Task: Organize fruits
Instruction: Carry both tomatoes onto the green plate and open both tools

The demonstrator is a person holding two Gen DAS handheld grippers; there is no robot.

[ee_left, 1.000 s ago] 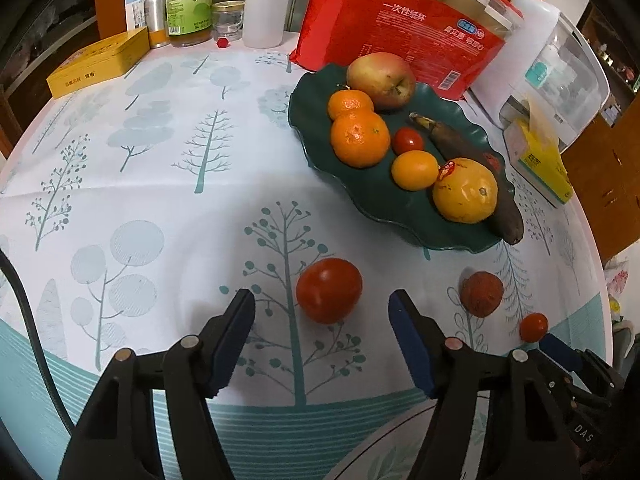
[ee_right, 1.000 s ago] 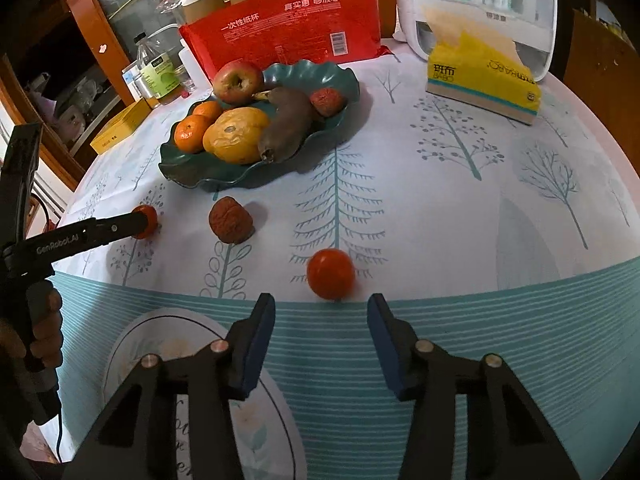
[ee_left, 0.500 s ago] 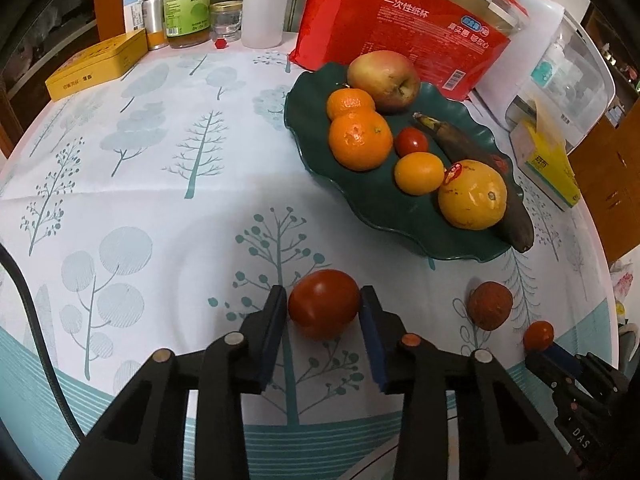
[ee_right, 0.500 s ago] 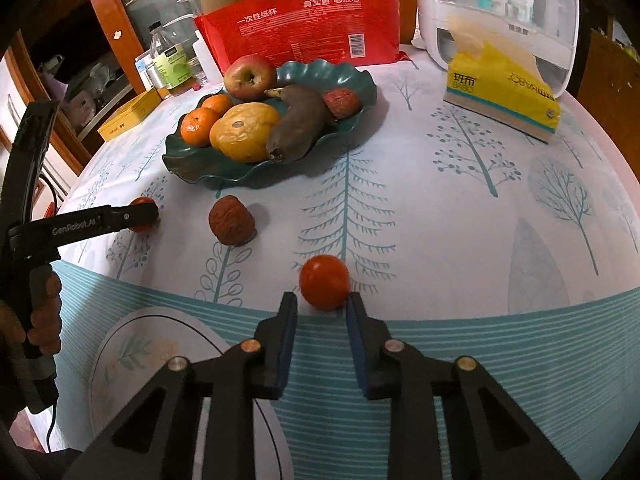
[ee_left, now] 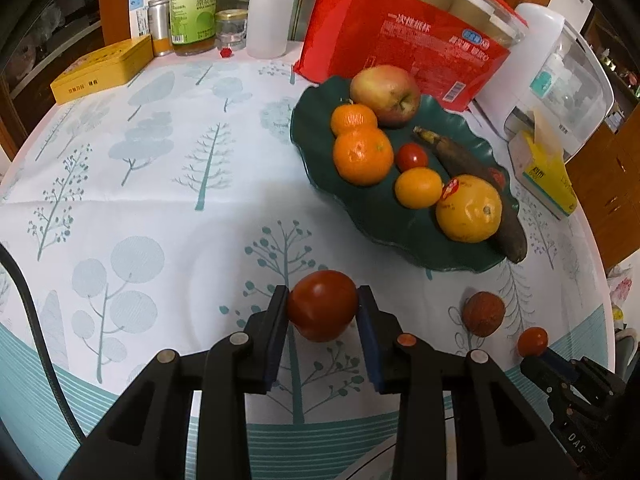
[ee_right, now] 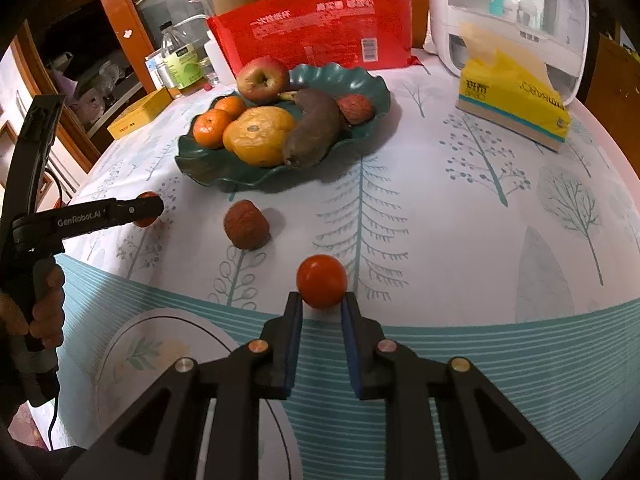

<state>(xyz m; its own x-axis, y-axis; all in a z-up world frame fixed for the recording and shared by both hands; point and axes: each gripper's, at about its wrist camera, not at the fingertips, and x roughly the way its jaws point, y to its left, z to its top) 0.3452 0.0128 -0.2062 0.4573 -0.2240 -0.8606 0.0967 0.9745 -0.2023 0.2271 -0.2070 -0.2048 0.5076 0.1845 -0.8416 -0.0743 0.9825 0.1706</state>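
Glossy round tomato (ee_left: pixel 322 305) pinched by padded left tongs (ee_left: pixel 323 310).

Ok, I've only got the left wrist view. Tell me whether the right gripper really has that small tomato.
Observer: Yes. The right gripper has its pads pressed on both sides of the small tomato.
Operator: Good. Now check the dish behind the dark banana.
Observer: A bumpy red fruit lies there, beside the banana, near the far rim of the dish.
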